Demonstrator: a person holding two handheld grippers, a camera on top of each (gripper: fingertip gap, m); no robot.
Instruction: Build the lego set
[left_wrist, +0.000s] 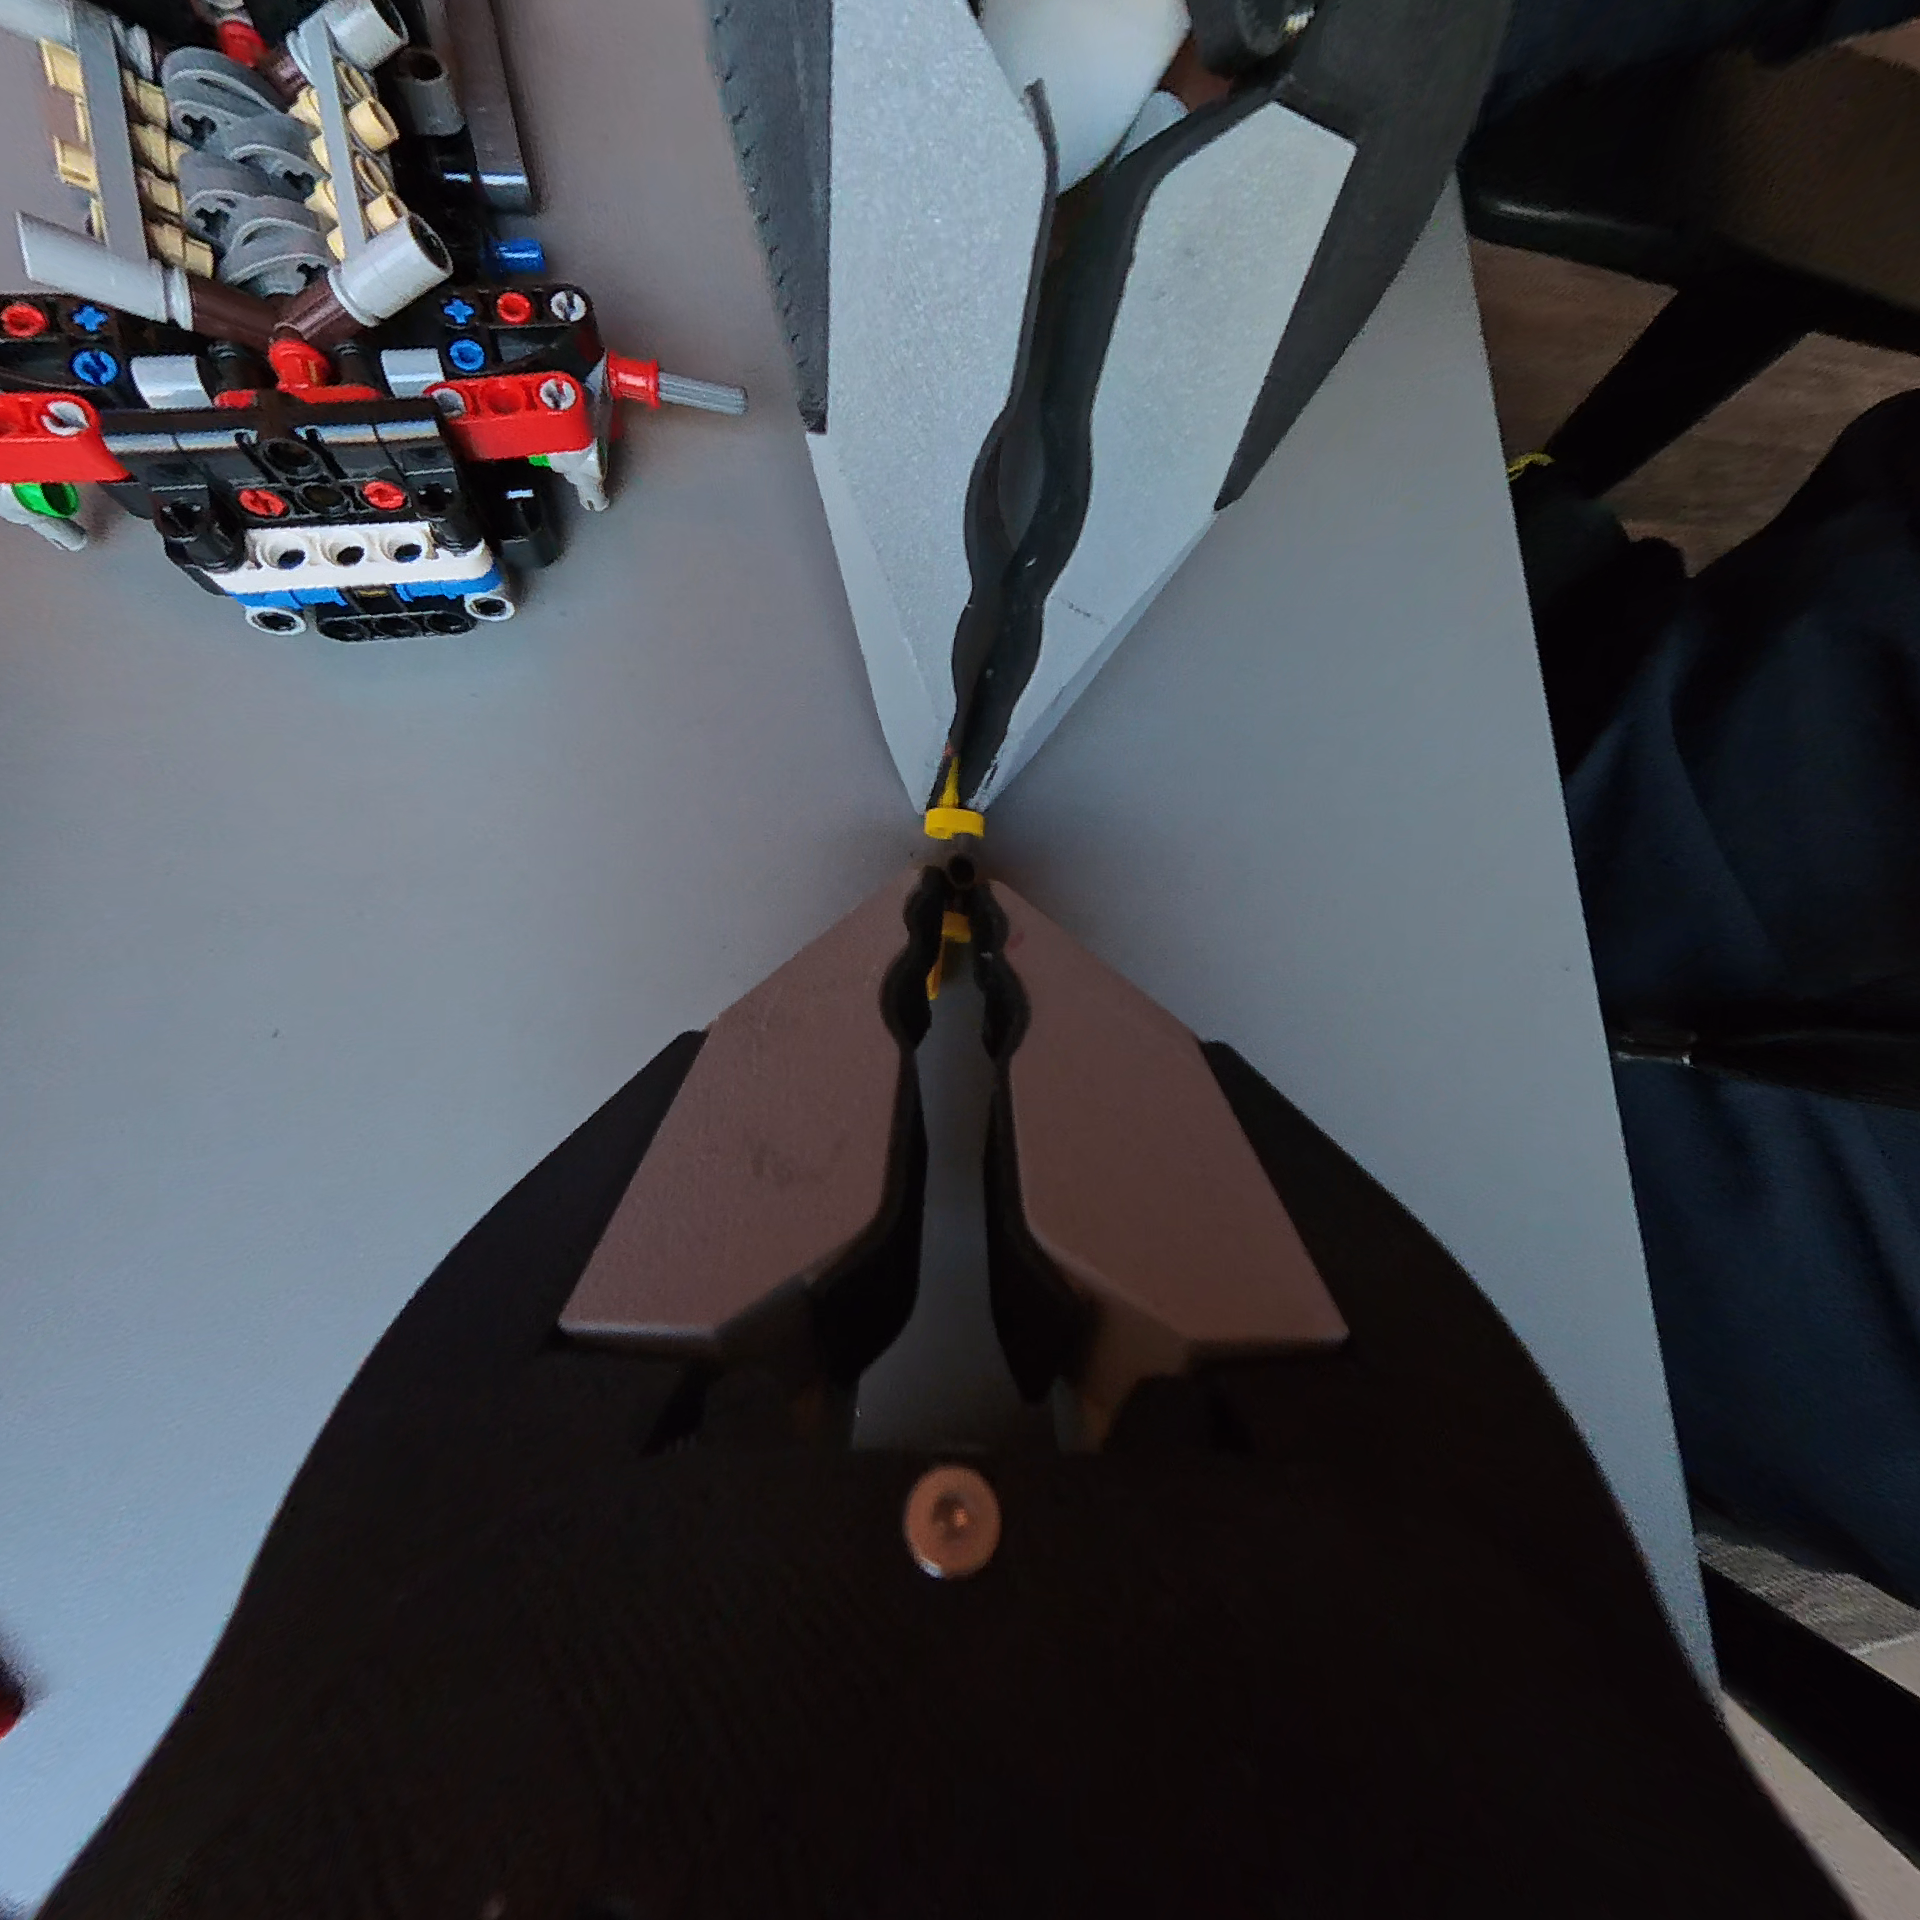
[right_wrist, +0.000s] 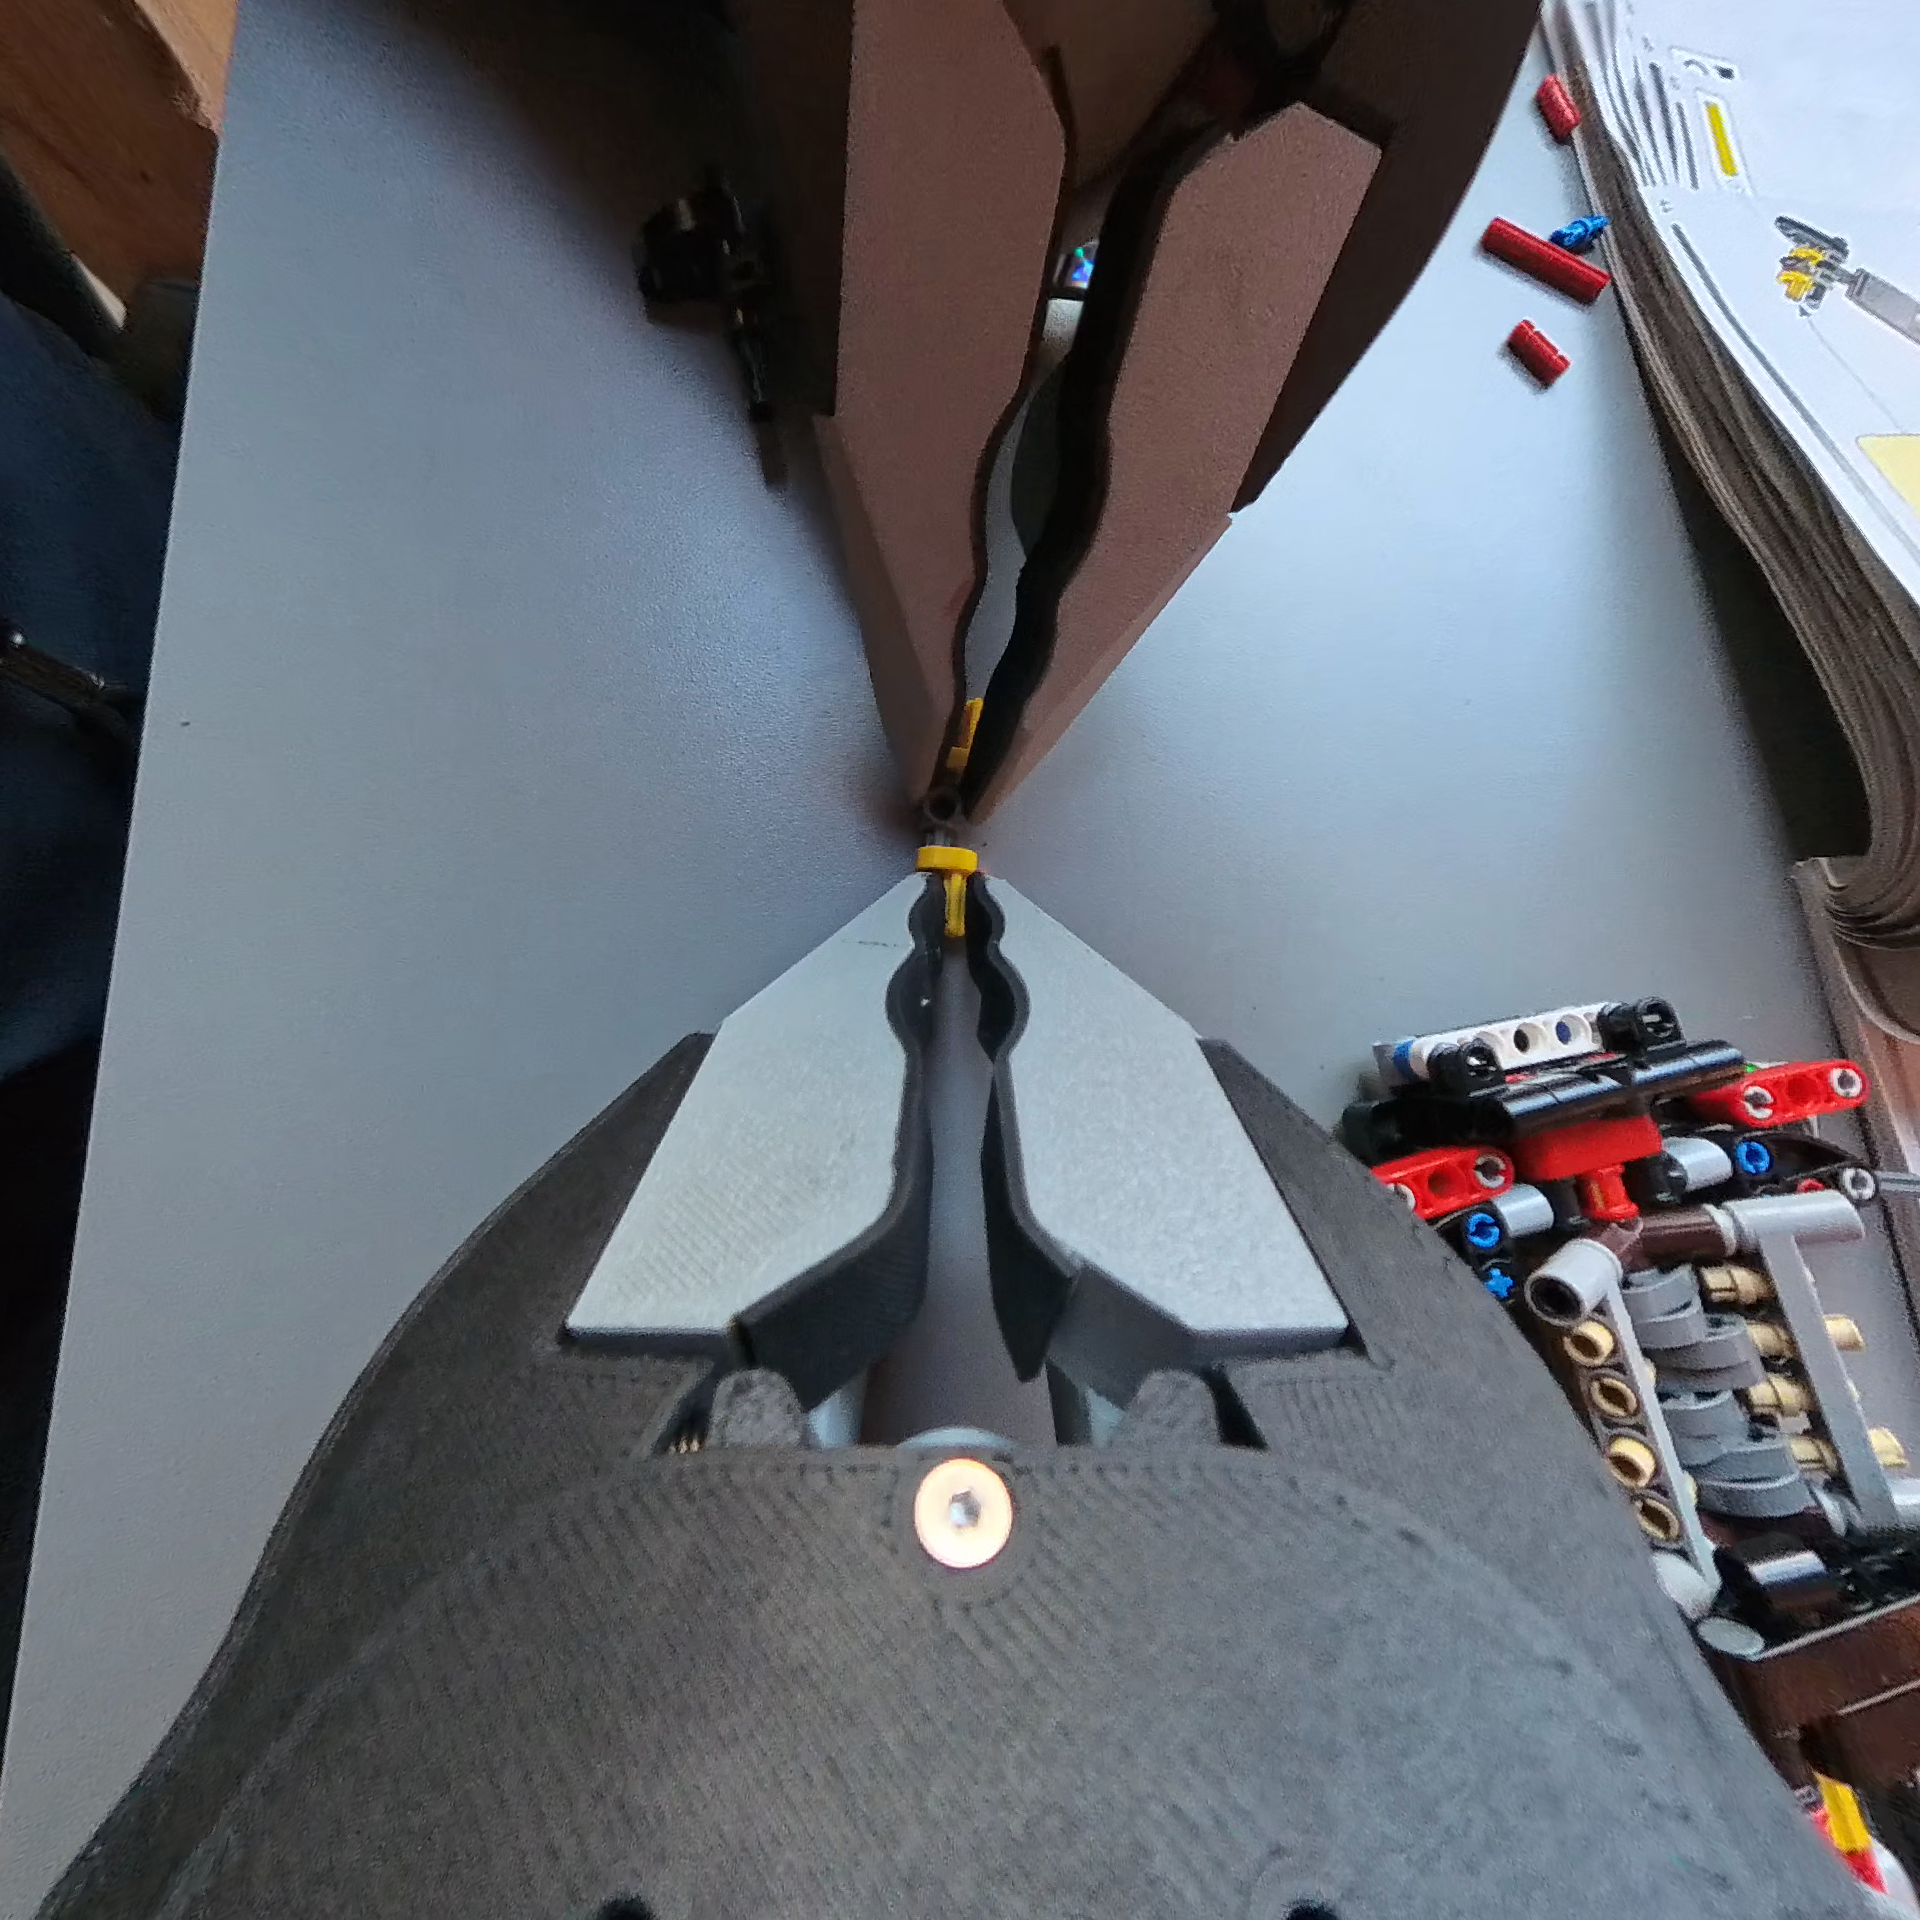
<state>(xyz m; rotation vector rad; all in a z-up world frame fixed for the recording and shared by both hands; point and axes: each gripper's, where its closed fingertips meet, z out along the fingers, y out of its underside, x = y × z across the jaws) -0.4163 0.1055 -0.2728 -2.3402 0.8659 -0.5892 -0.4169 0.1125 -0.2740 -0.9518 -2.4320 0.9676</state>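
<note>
Left wrist view: your left tool (left_wrist: 956, 883) pinches a black-and-yellow piece (left_wrist: 954, 925); right tool (right_wrist: 951, 883) pinches a yellow pin (right_wrist: 948, 860), tips nearly touching above the table (left_wrist: 416, 935).

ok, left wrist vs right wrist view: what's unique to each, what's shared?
Left wrist only: a red pin with a grey axle sticking out of the brick model.

Right wrist only: an instruction booklet, loose red pieces beside it, and a small black piece behind the left tool.

Shared: the left tool and right tool tip to tip, each shut on a small yellow-and-dark connector part, the brick model and the grey table.
</note>
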